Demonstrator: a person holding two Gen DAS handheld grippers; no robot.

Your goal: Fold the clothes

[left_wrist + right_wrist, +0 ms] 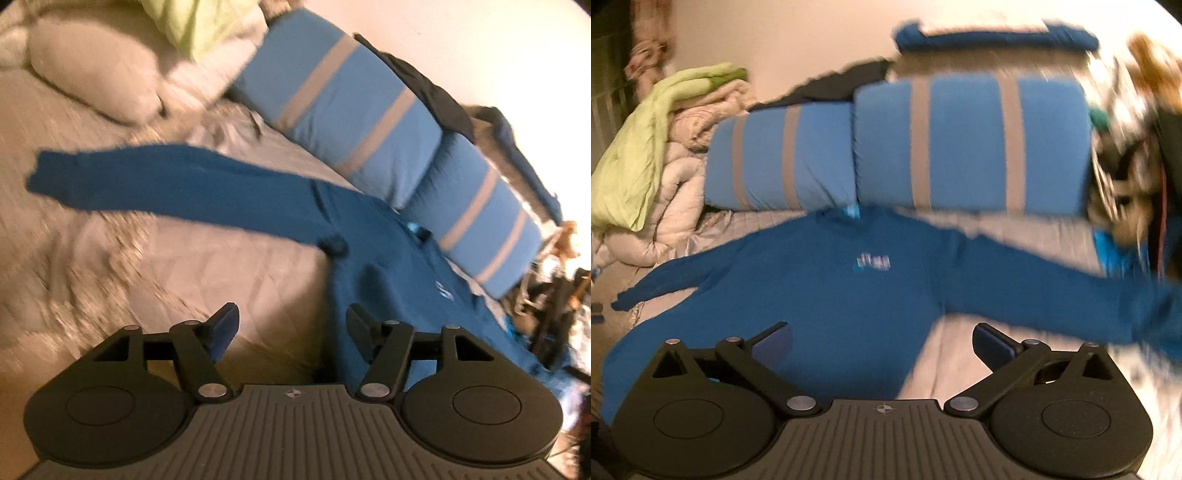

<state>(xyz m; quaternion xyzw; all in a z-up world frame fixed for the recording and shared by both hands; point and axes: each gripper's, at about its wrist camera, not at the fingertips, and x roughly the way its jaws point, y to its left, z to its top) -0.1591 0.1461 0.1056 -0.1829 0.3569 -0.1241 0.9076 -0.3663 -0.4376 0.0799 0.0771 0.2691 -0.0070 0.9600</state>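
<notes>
A dark blue long-sleeved sweatshirt lies front up and spread flat on the bed, a small white logo on its chest and both sleeves stretched out sideways. In the left wrist view the same sweatshirt runs to the right, one long sleeve reaching left. My left gripper hovers open above the garment's side edge, holding nothing. My right gripper stands open over the lower body of the sweatshirt, just left of its right sleeve. Both views are blurred by motion.
Two blue pillows with grey stripes stand behind the sweatshirt's collar. A pale green and beige pile of bedding lies to the left, a beige pillow beyond the sleeve. Dark clutter crowds the bed's right edge. The quilted bedspread is bare beside the garment.
</notes>
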